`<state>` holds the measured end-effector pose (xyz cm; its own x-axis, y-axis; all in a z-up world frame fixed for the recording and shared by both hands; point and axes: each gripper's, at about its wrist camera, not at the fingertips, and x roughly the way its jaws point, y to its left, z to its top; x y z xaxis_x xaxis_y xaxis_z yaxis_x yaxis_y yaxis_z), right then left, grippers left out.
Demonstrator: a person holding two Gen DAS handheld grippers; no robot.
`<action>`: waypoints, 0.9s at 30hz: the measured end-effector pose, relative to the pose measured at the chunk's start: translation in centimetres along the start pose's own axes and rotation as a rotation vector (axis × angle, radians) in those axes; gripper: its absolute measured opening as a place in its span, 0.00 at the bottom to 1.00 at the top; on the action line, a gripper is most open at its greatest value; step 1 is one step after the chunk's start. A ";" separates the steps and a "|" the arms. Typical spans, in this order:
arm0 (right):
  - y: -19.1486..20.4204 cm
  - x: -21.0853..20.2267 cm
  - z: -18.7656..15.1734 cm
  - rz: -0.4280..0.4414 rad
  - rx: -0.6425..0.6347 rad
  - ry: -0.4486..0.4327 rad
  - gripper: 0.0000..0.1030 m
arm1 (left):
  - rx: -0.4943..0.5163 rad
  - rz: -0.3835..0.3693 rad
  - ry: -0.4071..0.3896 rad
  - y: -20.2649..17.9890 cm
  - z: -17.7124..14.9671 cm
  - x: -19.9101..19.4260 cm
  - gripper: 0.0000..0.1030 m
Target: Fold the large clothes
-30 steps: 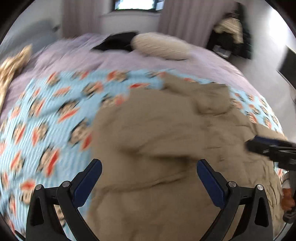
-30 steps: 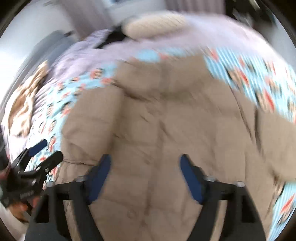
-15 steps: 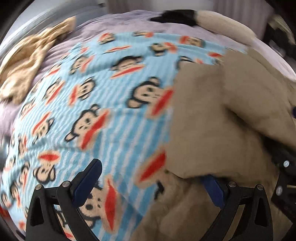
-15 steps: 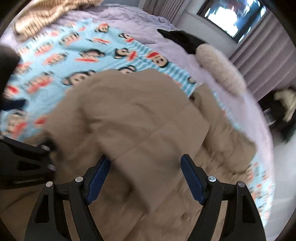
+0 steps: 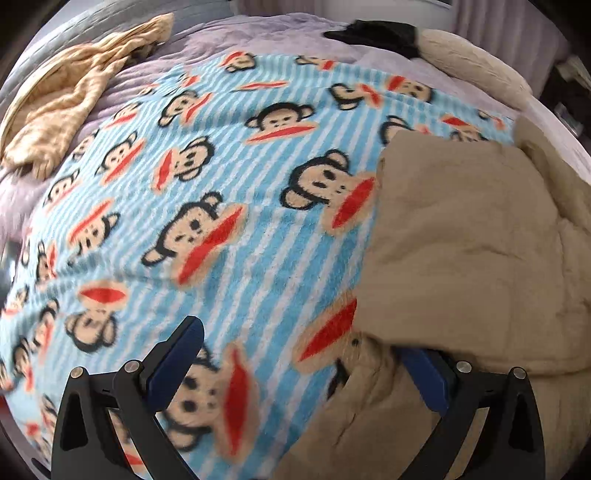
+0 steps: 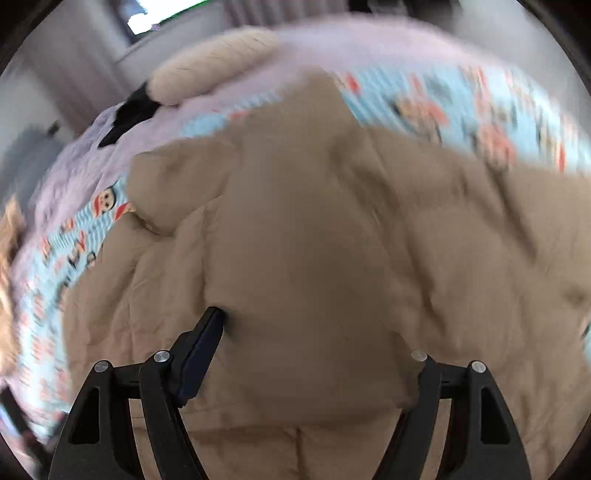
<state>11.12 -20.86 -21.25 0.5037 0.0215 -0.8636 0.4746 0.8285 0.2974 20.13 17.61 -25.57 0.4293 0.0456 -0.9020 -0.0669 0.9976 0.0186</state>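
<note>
A tan puffer jacket [image 5: 461, 251] lies on a blue monkey-print blanket [image 5: 207, 206] spread over the bed. In the left wrist view it fills the right side. My left gripper [image 5: 295, 365] stands open at its left edge: one finger [image 5: 177, 362] is over the blanket and the other finger [image 5: 424, 376] is tucked under a folded flap. In the right wrist view the jacket [image 6: 461, 266] fills the frame. My right gripper [image 6: 314, 332] is held wide with a thick fold between its fingers. The left finger [image 6: 201, 350] touches the fold; the fabric hides the right pad.
A yellow-beige cloth [image 5: 74, 85] is bunched at the bed's far left on the lilac bedspread [image 5: 229, 40]. A cream pillow [image 5: 469, 62] and a black item [image 5: 376, 31] lie at the head of the bed. Curtains and a window [image 6: 162, 18] are behind.
The left gripper swung from above the jacket to its left edge and sank, one finger slipping under a flap. The right gripper dropped and rolled, so a jacket fold now sits between its fingers.
</note>
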 end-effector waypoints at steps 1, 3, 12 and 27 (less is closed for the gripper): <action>-1.3 0.0 0.1 0.046 0.056 0.024 0.76 | 0.018 -0.049 -0.004 0.4 -0.1 -0.9 0.99; -3.1 -0.2 0.5 0.140 0.136 0.044 0.76 | 0.037 -0.133 -0.018 1.3 -0.1 -2.7 0.99; -3.5 1.2 2.1 0.227 0.148 0.109 0.15 | -0.105 -0.434 0.104 0.6 7.5 3.1 0.93; -3.4 0.9 0.4 0.162 0.017 0.083 0.13 | 0.226 -0.198 -0.053 -6.1 8.4 3.9 0.13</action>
<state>10.26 -23.94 -22.86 0.5135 0.2009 -0.8342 0.4046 0.8006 0.4419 29.78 12.16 -25.57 0.4604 -0.1542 -0.8742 0.2221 0.9735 -0.0548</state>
